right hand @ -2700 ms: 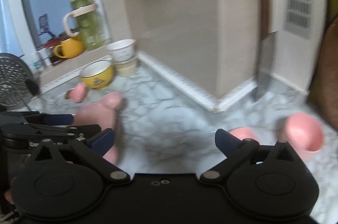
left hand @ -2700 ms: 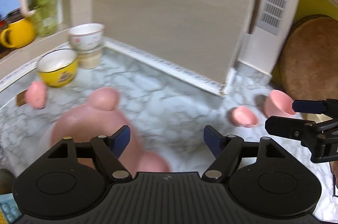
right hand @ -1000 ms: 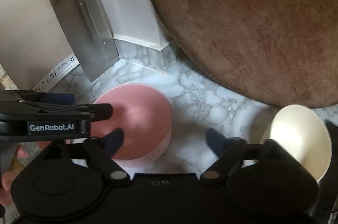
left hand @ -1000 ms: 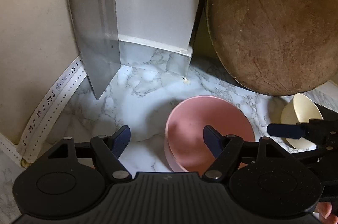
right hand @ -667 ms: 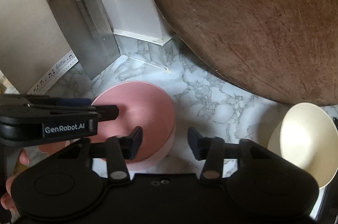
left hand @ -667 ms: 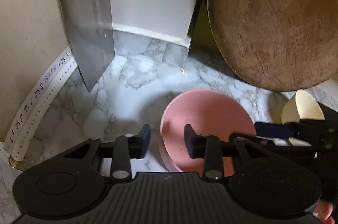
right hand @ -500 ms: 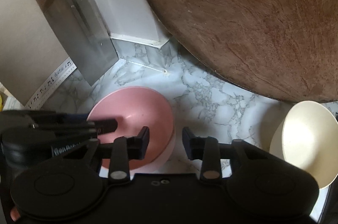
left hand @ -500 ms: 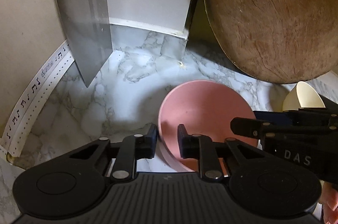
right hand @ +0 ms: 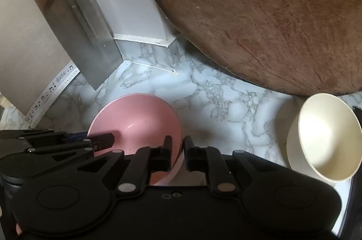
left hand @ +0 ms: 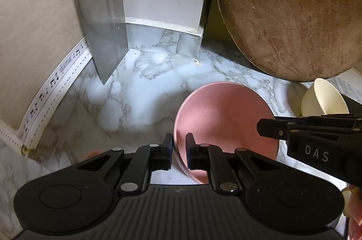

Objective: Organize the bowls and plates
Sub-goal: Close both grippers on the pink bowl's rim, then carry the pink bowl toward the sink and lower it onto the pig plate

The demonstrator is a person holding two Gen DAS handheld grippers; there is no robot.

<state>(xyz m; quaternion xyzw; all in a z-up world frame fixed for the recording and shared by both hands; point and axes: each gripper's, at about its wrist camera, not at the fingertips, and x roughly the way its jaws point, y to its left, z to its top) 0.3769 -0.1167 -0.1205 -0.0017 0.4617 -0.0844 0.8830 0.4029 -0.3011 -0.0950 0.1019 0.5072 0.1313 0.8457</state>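
Pink bowl: the pink bowl (left hand: 226, 120) sits on the marble countertop (left hand: 140, 90) near the back corner, open side up and tipped a little, its rim toward both cameras. It may be two nested bowls, since a paler band shows under the rim in the right wrist view, but the picture is too soft there to be sure.

Left gripper: the left gripper (left hand: 179, 150) is clamped on the bowl's near-left rim, one pad outside the wall and one inside, the jaws drawn nearly together.

Right gripper: the right gripper (right hand: 177, 154) pinches the bowl's opposite rim in the same way, jaws nearly together with the thin wall between them.

Step in hand: both grips appear just made on opposite sides of the one bowl, so the step is judged to be the two-handed pick-up, with the lift not yet begun.

Next move: it calls for raising both hands together and level, so that the bowl neither twists nor slips out of the narrow rim grips, then carrying it to wherever the bowls are gathered.

Cream bowl: the cream bowl (right hand: 323, 138) rests tilted on the countertop well to the right of the pink one, free of both grippers; it is a likely stacking partner.

Surroundings: a round wooden chopping board (right hand: 260, 9) leans against the wall behind, and a cleaver (right hand: 86, 41) stands blade-down in the corner, close enough to want a clear lifting path.
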